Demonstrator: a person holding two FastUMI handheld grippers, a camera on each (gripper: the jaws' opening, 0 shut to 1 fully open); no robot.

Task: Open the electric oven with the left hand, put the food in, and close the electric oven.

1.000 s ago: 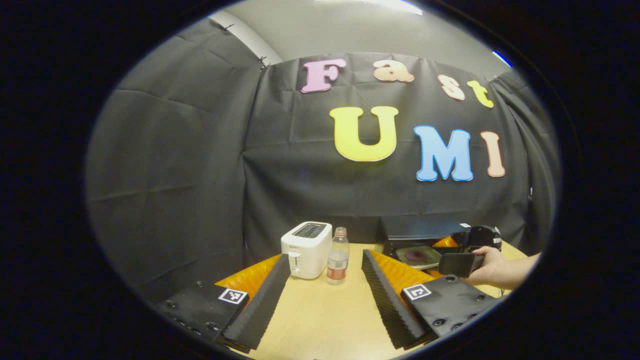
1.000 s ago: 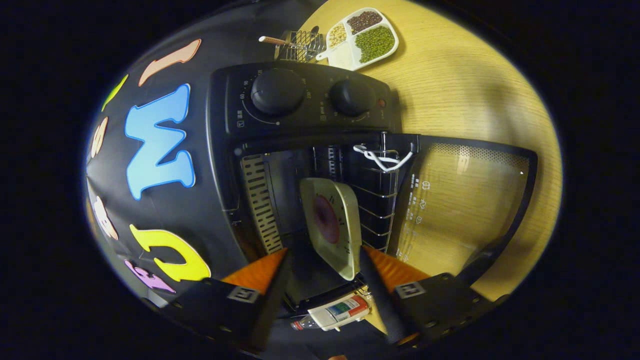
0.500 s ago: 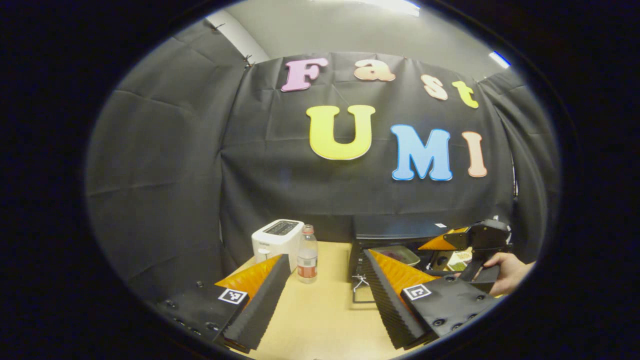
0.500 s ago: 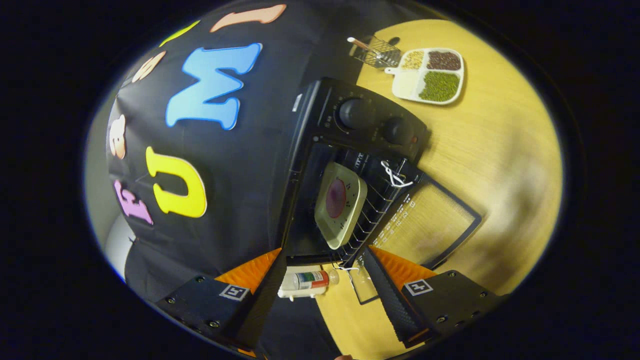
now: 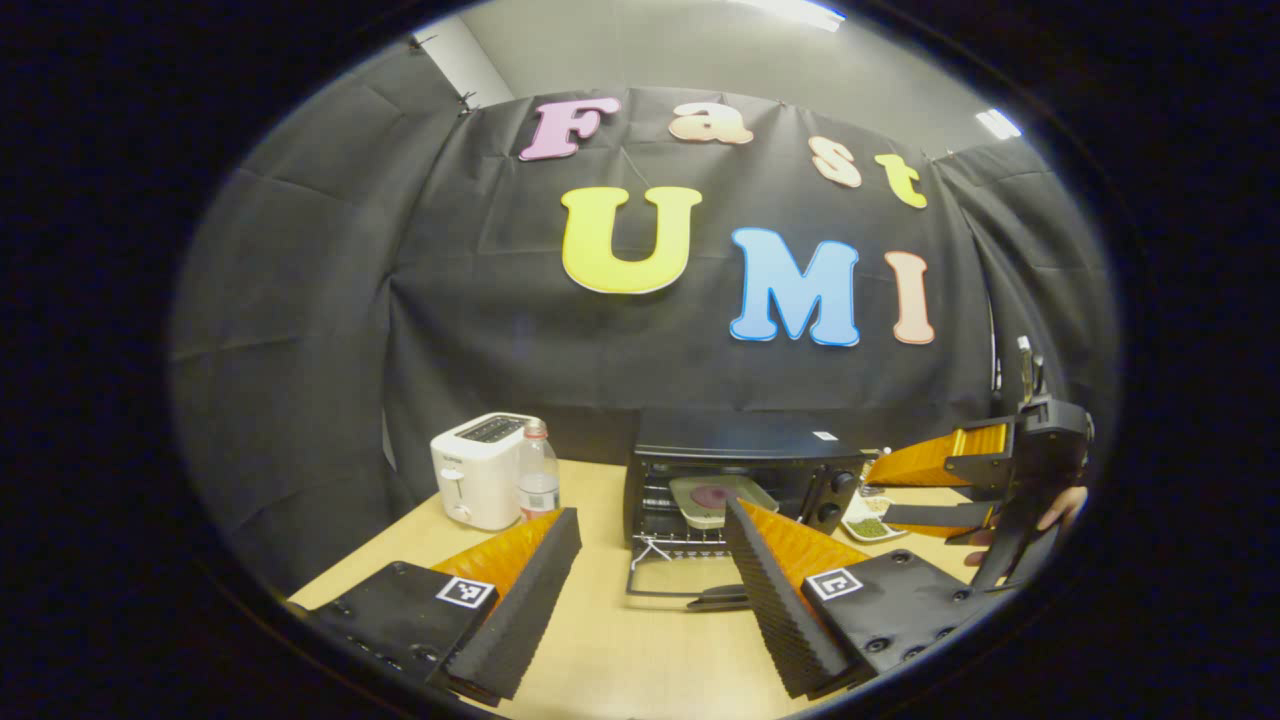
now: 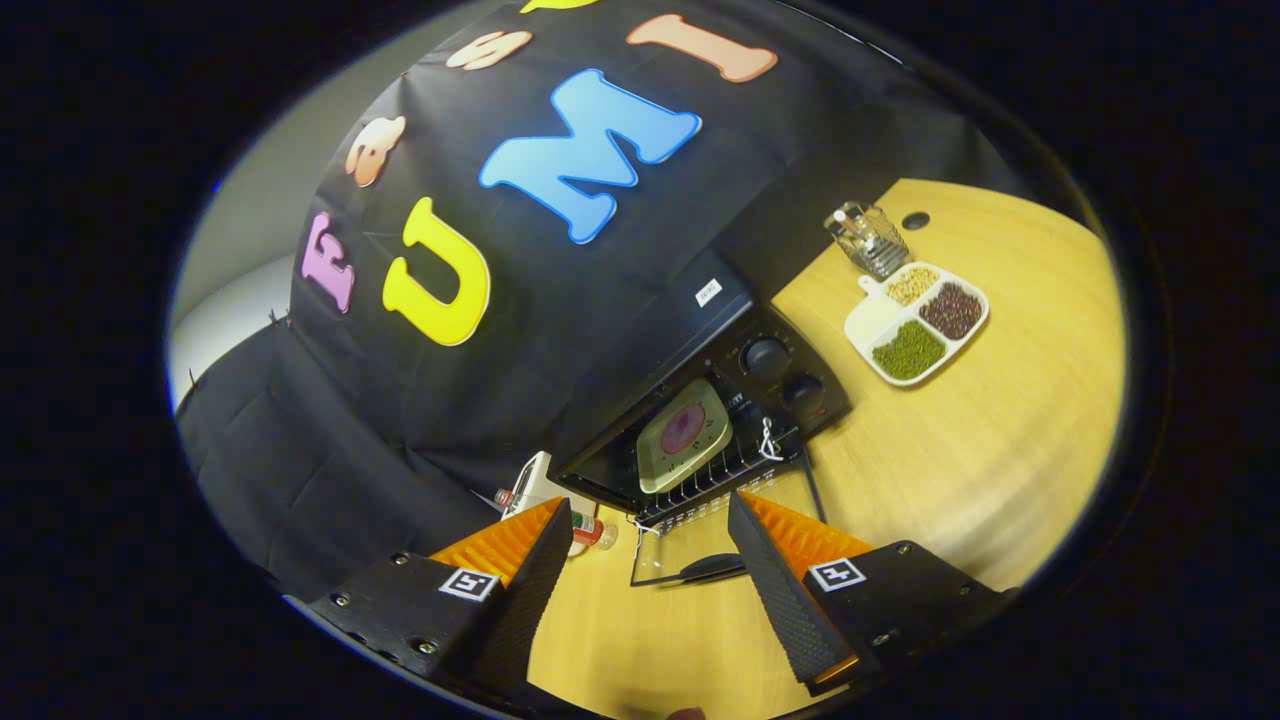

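Oven [image 5: 745, 470] sits ahead of the left gripper [image 5: 650, 590] on the wooden table [image 5: 620, 650], black, with its glass door [image 5: 680, 580] dropped flat toward the gripper and the door's handle [image 5: 715, 598] nearest the fingertips. Inside, on the wire rack [image 5: 665, 543], rests a pale square plate [image 5: 720, 497] carrying a dark reddish round of food [image 5: 712, 493]. Two knobs [image 5: 833, 497] stand one above the other on the oven's right panel. The left gripper is held wide apart with nothing between its ridged fingers [image 5: 525, 600], hanging short of the door and touching nothing.

Left of the oven stand a white toaster [image 5: 478, 480] and a clear bottle [image 5: 538, 478], just beside each other. Beyond the oven's right side lies a white divided dish of beans [image 5: 868, 522].

The right gripper [image 5: 925, 495] shows at the far right of the left gripper view, a hand [image 5: 1050, 515] around its grip; its orange fingers spread apart and empty, pointing toward the oven but well clear of it.

In the right gripper view, tilted, the right gripper [image 6: 645, 590] is likewise wide, above the lowered door [image 6: 690, 545], with the plate [image 6: 683, 447] and food [image 6: 683, 427] in the oven [image 6: 690, 380] beyond its tips. The divided dish [image 6: 915, 322] and a wire utensil holder [image 6: 868, 240] lie farther off to its right; the toaster [image 6: 535, 485] and bottle [image 6: 590, 530] peek past its left finger.
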